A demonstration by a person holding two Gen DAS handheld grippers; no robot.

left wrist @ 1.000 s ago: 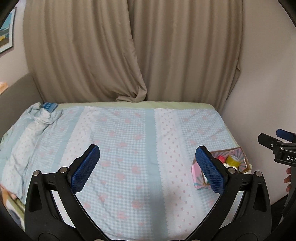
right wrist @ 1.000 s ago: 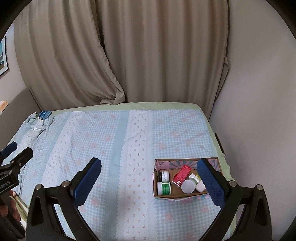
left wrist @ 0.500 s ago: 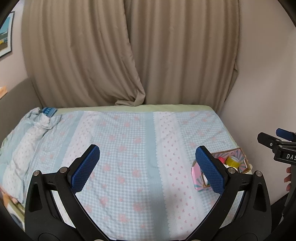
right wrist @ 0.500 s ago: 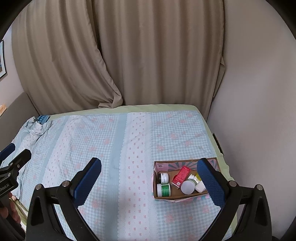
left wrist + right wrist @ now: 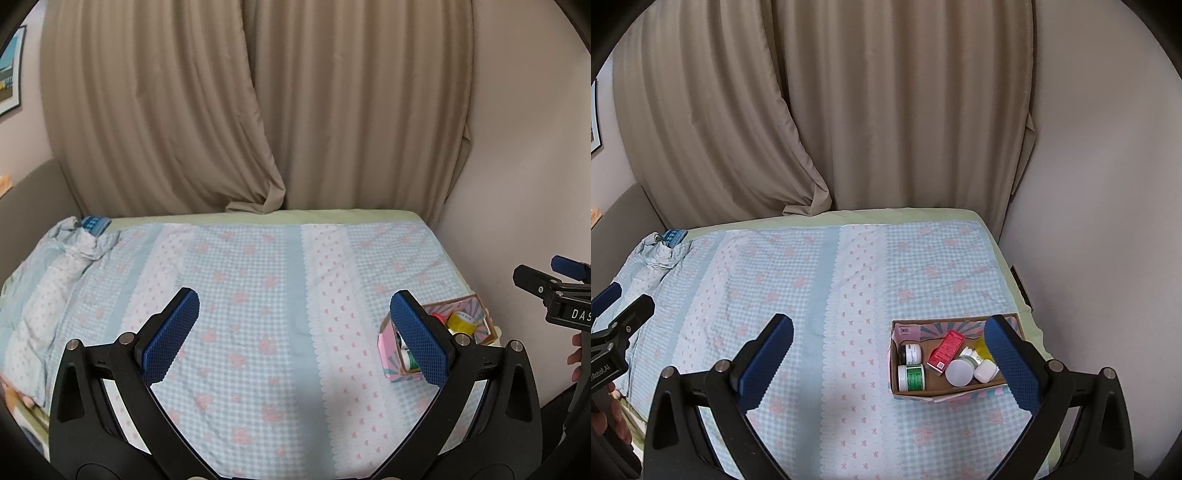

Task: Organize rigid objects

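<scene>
A cardboard box [image 5: 909, 330] with a pink and teal pattern sits on the bed near its right front corner. It holds a red carton [image 5: 945, 350], a green-labelled jar [image 5: 911, 377], a black-labelled jar [image 5: 910, 353], a white-lidded jar [image 5: 959, 372], a small white jar [image 5: 986, 370] and a yellow item [image 5: 982, 349]. My right gripper [image 5: 888, 365] is open and empty, held above the bed with the box by its right finger. My left gripper [image 5: 295, 336] is open and empty over the middle of the bed. The box [image 5: 461, 306] shows behind its right finger.
The bed [image 5: 812, 280] has a blue checked cover with pink flowers. Bunched bedding [image 5: 659, 253] and a small blue item [image 5: 674, 235] lie at its far left corner. Beige curtains [image 5: 871, 110] hang behind. A white wall [image 5: 1089, 221] runs along the right side.
Both grippers have risen and drawn back a little, so the bed and box sit lower and smaller in view. Both stay open. Nothing on the bed has moved.
</scene>
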